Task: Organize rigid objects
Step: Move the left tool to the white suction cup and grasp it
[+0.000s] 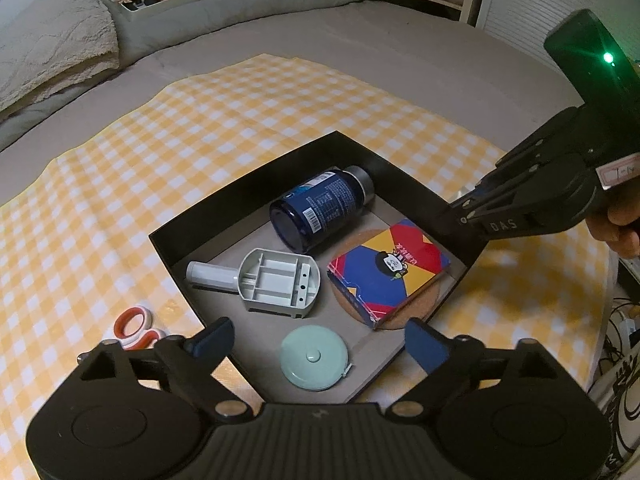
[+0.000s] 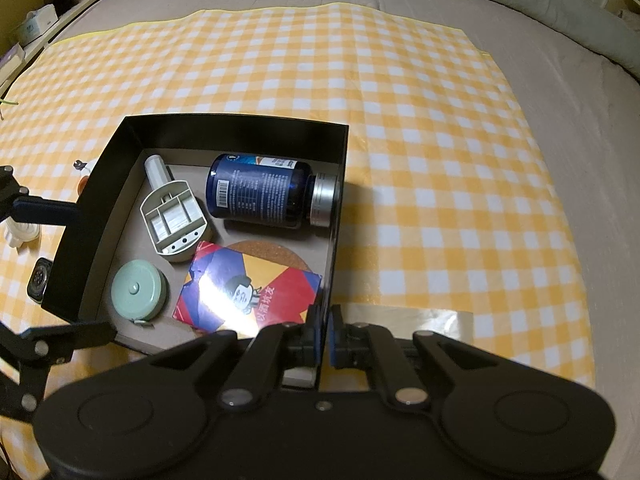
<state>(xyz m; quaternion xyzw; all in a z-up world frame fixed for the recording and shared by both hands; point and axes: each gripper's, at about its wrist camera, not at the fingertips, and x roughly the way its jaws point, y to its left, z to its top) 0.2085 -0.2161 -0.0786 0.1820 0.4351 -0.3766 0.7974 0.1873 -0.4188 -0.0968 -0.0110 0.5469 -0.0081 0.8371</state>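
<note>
Black cardboard makes up the box (image 2: 120,148) that gathers the rigid things, a shallow square tray with a pale floor, lying on a yellow-and-white checked cloth (image 2: 400,120) spread over a bed (image 2: 580,60). Inside it lie a dark blue bottle (image 2: 260,196) on its side with a silver cap, a grey plastic scoop (image 2: 176,216) turned hollow side up, a round mint-green tape measure (image 2: 138,290), and a bright red, blue and yellow card pack (image 2: 248,292) resting partly on a cork coaster (image 2: 272,252).

The left tongs (image 1: 316,342) stand spread wide just above the tape measure, nothing between them, so the judgement is that the tape measure has been dropped in and this placing step is finished. The right tongs (image 2: 325,332) are pressed together on the box's near wall, steadying it.

Outside the box, orange-handled scissors (image 1: 134,326) lie on the cloth just beside its left wall, and a smartwatch (image 2: 39,278) lies near the same side. The next move probably calls for the left tongs to swing out over the wall, drop onto one of these, pinch it across a narrow part and carry it to the free floor, while the right tongs hold the box steady.
</note>
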